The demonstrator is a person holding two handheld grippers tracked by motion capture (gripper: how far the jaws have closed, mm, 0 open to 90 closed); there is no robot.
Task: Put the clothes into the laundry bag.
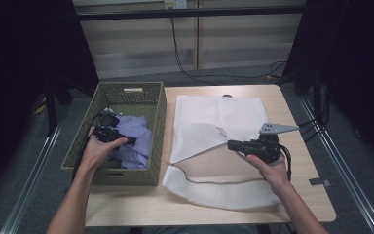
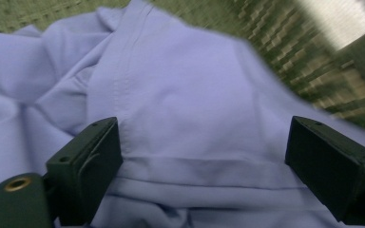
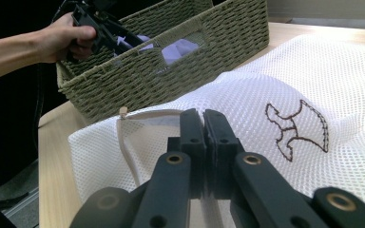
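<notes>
A lavender garment (image 1: 142, 131) (image 2: 185, 95) lies crumpled inside a green woven basket (image 1: 161, 122) (image 3: 195, 66) at the table's left. My left gripper (image 1: 130, 141) (image 2: 204, 161) is down in the basket, open, its jaws spread just above a seam of the garment. A white mesh laundry bag (image 1: 214, 114) (image 3: 266, 90) lies flat to the right of the basket. My right gripper (image 1: 231, 144) (image 3: 203, 121) is shut on the bag's upper layer near its mouth, lifting that edge into a peak.
The bag carries a brown stitched logo (image 3: 297, 126) and a beige edge band (image 3: 129, 142). The wooden table (image 1: 302, 146) has bare room at the right and front. Cables run over the floor behind. Dark curtains flank both sides.
</notes>
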